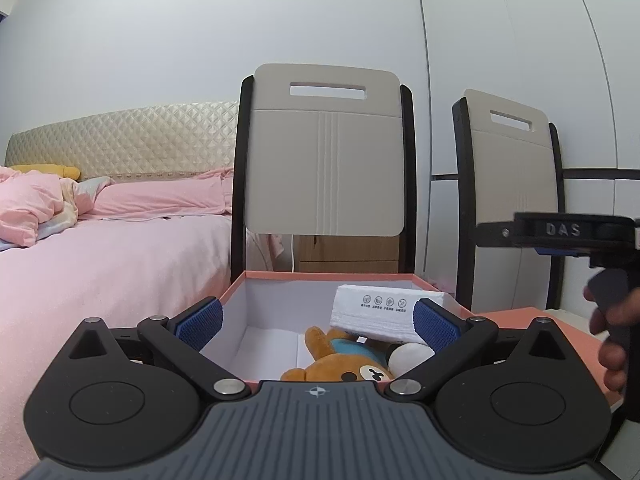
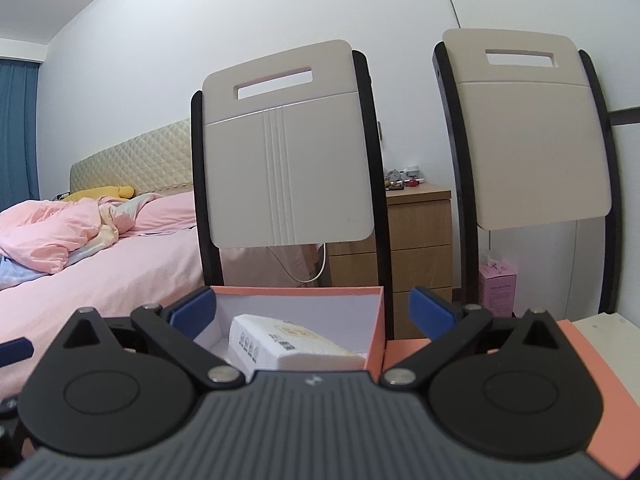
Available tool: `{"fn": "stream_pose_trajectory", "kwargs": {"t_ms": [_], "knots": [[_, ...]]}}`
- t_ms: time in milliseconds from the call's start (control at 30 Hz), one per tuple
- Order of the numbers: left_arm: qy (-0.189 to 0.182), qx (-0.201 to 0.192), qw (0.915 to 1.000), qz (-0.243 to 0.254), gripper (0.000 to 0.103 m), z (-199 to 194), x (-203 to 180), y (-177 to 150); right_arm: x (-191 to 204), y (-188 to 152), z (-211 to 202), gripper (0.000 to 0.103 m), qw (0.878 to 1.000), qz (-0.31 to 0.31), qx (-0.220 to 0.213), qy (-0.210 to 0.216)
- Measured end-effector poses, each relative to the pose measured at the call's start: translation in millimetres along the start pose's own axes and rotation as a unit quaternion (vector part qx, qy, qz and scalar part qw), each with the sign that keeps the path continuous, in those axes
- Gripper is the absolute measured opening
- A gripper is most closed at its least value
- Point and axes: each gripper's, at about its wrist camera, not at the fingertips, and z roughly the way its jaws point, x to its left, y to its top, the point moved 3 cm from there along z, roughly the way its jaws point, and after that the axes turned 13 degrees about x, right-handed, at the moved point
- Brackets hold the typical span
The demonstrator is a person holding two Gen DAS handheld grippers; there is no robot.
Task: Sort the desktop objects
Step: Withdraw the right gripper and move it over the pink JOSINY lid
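At the bottom centre of the left wrist view I see my left gripper (image 1: 318,322) with its blue-padded fingers (image 1: 199,322) spread wide and holding nothing, hanging just above the near rim of the open box (image 1: 236,284), which is salmon outside and white inside. Inside the box, toward its lower right, a brown teddy bear (image 1: 340,364) lies on the floor of it, with a white round object (image 1: 410,354) touching its right side. A white tissue pack (image 1: 376,314) rests tilted over both, leaning against the right wall.

At the right edge of that frame a hand (image 1: 612,336) grips the handle of the other tool, whose black body sits level above it.

In the right wrist view my right gripper (image 2: 312,310) fills the lower half, its fingers (image 2: 192,308) also parted and empty. The box (image 2: 376,332) stands in the lower centre, its right wall between the two fingers, and the tissue pack (image 2: 280,344) shows inside it. To the right of the box a salmon lid (image 2: 600,380) lies flat on the bench, and a pale sheet or board (image 2: 604,332) lies beside it at the far right.

Behind the box stand two chair backs (image 2: 286,144), and a bed (image 2: 100,264) with pink bedding occupies the left middle of both frames. A wooden drawer unit (image 2: 420,240) shows between the chairs.
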Motion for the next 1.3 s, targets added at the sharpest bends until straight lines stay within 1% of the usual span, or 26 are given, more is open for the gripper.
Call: {"fn": "stream_pose_trajectory", "kwargs": {"t_ms": [233, 467, 533, 567, 600, 667, 767, 867, 967, 1033, 1100, 1167, 1267, 1300], "knots": [[0.0, 0.0, 1.0, 0.003, 0.102, 0.1, -0.8, -1.9, -1.3, -20.7, -25.4, 0.103, 1.0, -0.009, -0.003, -0.008], [-0.008, 0.014, 0.9998, 0.013, 0.102, 3.1, -6.9, -11.7, -12.4, -28.8, -42.5, 0.103, 1.0, -0.009, -0.009, -0.003], [-0.012, 0.01, 0.9998, 0.009, 0.102, 2.0, -6.7, -12.9, -18.2, -30.6, -47.0, 0.103, 1.0, -0.008, -0.012, -0.004], [-0.02, 0.009, 0.9998, 0.001, 0.102, 1.2, -5.6, -13.8, -21.4, -32.6, -49.1, 0.103, 1.0, -0.004, -0.014, -0.005], [-0.028, 0.007, 0.9996, -0.007, 0.102, 0.4, -5.0, -14.9, -24.5, -35.3, -49.9, 0.103, 1.0, 0.004, -0.011, -0.003], [-0.031, 0.002, 0.9995, -0.012, 0.102, -1.3, -7.6, -19.4, -29.1, -41.3, -50.7, 0.103, 1.0, 0.016, -0.001, 0.004], [-0.026, -0.004, 0.9996, -0.003, 0.102, -2.2, -20.5, -29.1, -31.6, -48.4, -54.8, 0.103, 0.999, 0.022, 0.019, 0.023], [-0.029, 0.006, 0.9996, -0.001, 0.102, 0.1, -35.5, -35.2, -35.8, -46.7, -68.5, 0.103, 0.999, 0.021, 0.016, 0.037], [-0.022, -0.003, 0.9997, 0.003, 0.102, -2.3, -51.2, -34.7, -46.0, -40.2, -83.3, 0.103, 1.0, 0.008, -0.001, 0.022], [-0.024, -0.015, 0.9995, 0.011, 0.103, -5.7, -61.7, -32.9, -57.3, -34.9, -91.3, 0.103, 1.0, 0.006, -0.012, 0.013], [-0.025, -0.019, 0.9994, 0.017, 0.103, -7.4, -71.3, -32.4, -69.1, -32.8, -96.4, 0.103, 1.0, 0.002, -0.022, 0.0], [-0.023, -0.016, 0.9993, 0.024, 0.103, -5.4, -81.1, -34.8, -80.5, -32.4, -97.8, 0.103, 0.999, -0.005, -0.028, -0.016], [-0.039, 0.011, 0.9983, 0.042, 0.103, 5.6, -93.1, -40.7, -100.0, -34.8, -94.7, 0.103, 0.999, -0.003, -0.026, -0.031], [-0.039, 0.016, 0.9981, 0.046, 0.103, 8.0, -95.3, -42.9, -106.6, -36.3, -92.7, 0.103, 0.999, 0.003, -0.023, -0.031]]}}
